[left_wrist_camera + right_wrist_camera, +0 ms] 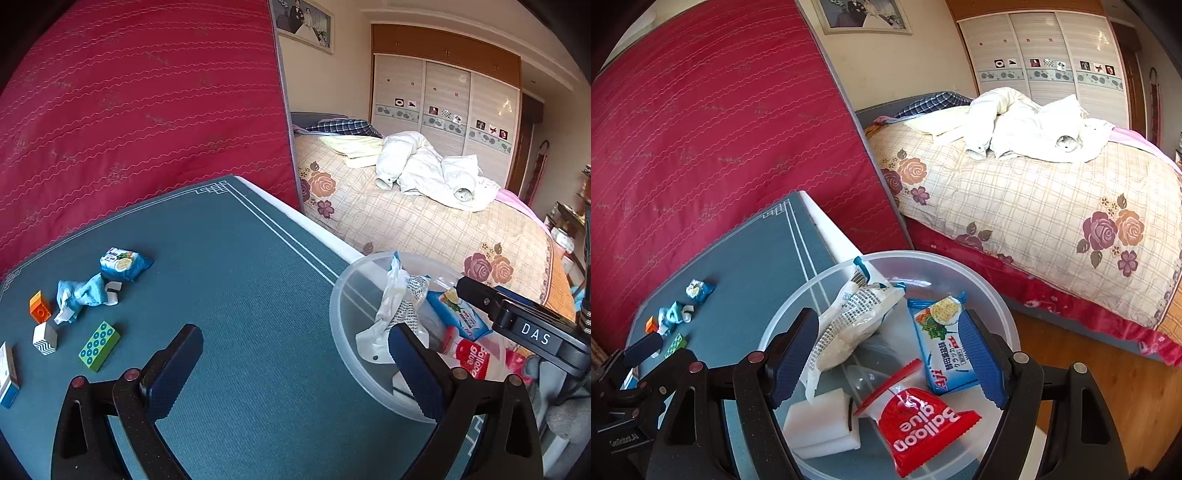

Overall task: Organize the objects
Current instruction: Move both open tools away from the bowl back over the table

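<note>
— Several bits wait on the table [240, 258]; both the left gripper [295, 354] and the right gripper [890, 350] gape wide, empty.

— Try the green block [99, 345]: probably light and stiff. Pinch its long sides, then the bowl [997, 295].

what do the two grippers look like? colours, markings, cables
Both the left gripper and right gripper have black speckled frames, dark blue ribbed fingers and red-and-silver pivot caps. The right one's body reads "DAS" in white, with a black cable beside it.
</note>
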`<state>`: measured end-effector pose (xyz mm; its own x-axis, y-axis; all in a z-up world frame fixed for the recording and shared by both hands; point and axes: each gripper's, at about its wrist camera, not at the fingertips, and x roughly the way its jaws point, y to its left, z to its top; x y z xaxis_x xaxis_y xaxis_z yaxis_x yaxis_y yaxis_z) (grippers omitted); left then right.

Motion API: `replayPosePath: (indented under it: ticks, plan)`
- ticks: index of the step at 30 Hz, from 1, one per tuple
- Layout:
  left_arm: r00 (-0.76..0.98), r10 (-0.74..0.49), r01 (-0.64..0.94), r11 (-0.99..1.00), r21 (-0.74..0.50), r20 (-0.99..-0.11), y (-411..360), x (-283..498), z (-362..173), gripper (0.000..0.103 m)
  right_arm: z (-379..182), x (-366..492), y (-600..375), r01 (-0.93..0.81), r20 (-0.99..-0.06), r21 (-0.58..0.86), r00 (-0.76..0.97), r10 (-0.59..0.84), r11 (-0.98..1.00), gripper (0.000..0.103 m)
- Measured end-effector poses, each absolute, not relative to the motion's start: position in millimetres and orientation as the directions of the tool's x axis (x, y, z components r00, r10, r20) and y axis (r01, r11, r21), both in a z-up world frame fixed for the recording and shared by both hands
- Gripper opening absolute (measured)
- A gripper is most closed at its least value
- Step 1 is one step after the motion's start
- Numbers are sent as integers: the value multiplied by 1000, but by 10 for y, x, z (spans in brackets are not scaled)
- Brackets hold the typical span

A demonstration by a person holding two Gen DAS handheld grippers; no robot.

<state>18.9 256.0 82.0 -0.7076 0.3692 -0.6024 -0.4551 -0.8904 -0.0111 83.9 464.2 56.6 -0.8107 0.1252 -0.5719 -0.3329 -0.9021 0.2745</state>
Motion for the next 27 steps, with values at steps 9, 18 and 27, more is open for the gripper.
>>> replayPosePath:
  ticks: [9, 18, 27]
  plan:
    - [-728, 326, -392, -920, -25, -603, 2212, 147, 786, 102, 601, 787, 4369, -296, -562, 252, -820, 109, -921, 79]
    - [-765, 272, -322, -947, -19, -585, 1847, 129, 796, 102, 683, 733, 4078, -259, -538, 253, -838, 87, -932, 80]
    - [-775, 227, -254, -966, -39, -589, 1456, 106, 750, 102, 721, 590, 3660, -190, -540, 220, -841, 42, -957, 81]
